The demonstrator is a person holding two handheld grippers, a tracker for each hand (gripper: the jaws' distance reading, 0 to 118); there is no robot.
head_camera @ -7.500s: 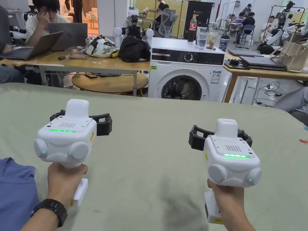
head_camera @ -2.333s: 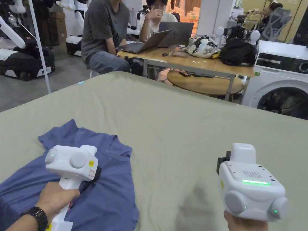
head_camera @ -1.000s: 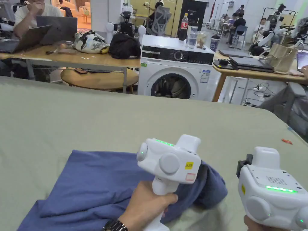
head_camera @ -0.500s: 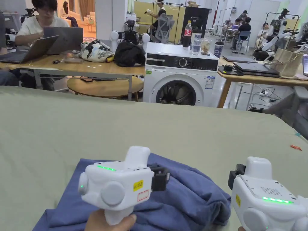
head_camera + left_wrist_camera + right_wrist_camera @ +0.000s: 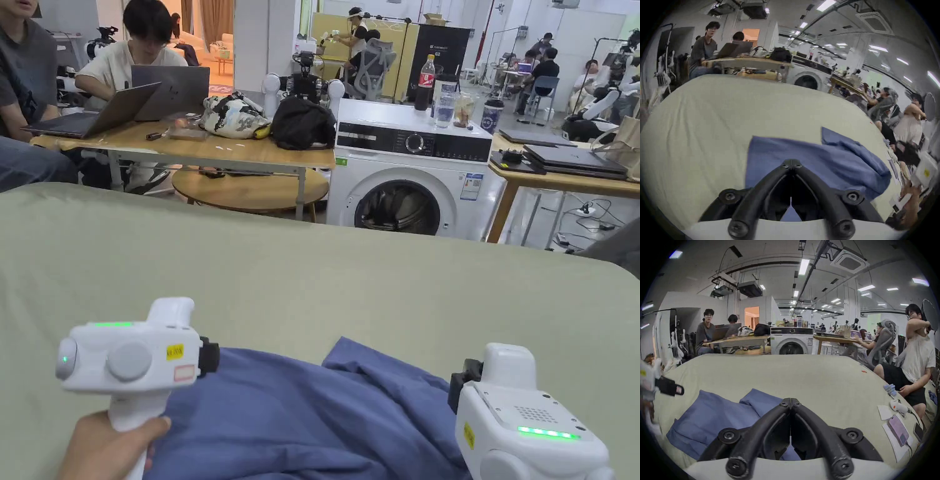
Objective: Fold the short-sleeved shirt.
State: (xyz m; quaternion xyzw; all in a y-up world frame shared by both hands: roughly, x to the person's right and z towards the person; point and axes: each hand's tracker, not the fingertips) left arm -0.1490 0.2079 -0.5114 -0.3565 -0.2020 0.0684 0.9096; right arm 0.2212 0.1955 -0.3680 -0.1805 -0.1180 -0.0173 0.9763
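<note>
Blue shirt (image 5: 300, 412) lying bunched on green-covered bench (image 5: 312, 281), near front edge, not yet spread. Left gripper (image 5: 791, 164) above shirt, fingers closed together, holding nothing; right gripper (image 5: 790, 401) same. Step judged: flattening before first fold. Next: open fingers, pinch hem corners, pull flat.

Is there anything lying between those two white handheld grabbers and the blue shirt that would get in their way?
Nothing visible does. The blue shirt lies rumpled on the green table cover, with the left gripper and the right gripper both right over it, their fingers closed and empty. The small items sit off at the table's right edge.
</note>
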